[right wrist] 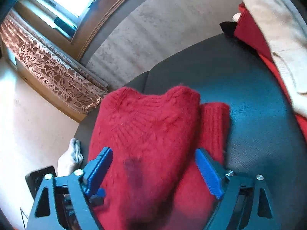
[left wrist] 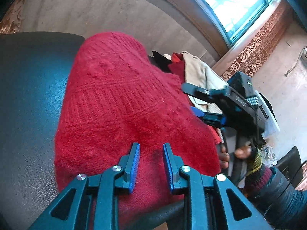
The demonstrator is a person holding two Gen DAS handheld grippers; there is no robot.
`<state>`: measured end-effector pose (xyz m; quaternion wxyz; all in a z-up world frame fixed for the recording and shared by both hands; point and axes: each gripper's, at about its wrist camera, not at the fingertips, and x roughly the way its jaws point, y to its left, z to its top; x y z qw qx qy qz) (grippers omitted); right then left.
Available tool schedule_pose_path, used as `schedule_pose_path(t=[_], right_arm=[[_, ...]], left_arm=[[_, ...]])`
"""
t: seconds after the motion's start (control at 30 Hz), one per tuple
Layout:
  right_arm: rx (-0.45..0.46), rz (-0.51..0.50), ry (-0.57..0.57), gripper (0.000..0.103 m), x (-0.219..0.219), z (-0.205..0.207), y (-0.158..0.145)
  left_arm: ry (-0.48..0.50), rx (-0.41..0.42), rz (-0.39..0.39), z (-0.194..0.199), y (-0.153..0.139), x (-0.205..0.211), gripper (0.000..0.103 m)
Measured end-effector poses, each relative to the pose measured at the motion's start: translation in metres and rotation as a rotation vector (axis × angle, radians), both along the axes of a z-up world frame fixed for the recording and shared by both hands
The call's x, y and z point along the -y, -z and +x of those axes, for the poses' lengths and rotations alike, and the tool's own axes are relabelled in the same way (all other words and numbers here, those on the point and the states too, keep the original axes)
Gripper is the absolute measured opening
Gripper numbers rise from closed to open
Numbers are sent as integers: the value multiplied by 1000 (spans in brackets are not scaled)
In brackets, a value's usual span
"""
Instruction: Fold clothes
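Observation:
A fuzzy red knitted sweater (left wrist: 124, 103) lies folded in a bundle on a dark leather seat (left wrist: 30, 95). My left gripper (left wrist: 151, 149) hovers over its near edge with the jaws open and nothing between them. The right gripper (left wrist: 193, 99) shows in the left wrist view at the sweater's right side. In the right wrist view the sweater (right wrist: 151, 126) fills the middle on the seat (right wrist: 259, 134), with a ribbed cuff beside it. My right gripper (right wrist: 153, 153) is wide open just above the sweater, gripping nothing.
A pile of other clothes, cream (left wrist: 199, 72), red and black, lies at the seat's far side; it also shows in the right wrist view (right wrist: 274, 28). A window (left wrist: 230, 2) and a patterned curtain (right wrist: 48, 72) are behind. A white cloth (right wrist: 71, 159) hangs by the seat edge.

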<state>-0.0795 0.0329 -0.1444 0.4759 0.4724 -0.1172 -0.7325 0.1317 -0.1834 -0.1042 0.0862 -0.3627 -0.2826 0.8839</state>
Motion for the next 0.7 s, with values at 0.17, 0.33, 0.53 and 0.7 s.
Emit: schedule_pose_path(t=[0.17,0.33,0.53,0.7], right_arm=[[59,76,-11,37,23,-6,11],[-141,18,-19,10,1,15,-57],[-61,184,24,8,-12,11,11],[-52,114,60,8,-23,10,22]], left_arm=[[11,-20,27,-4,2,-2,28],[38,-19,31,2,6,-3,29],[46,-38,-15,-1,-9,-11,31],[-1,-103,-42,-28,-31,6,33]])
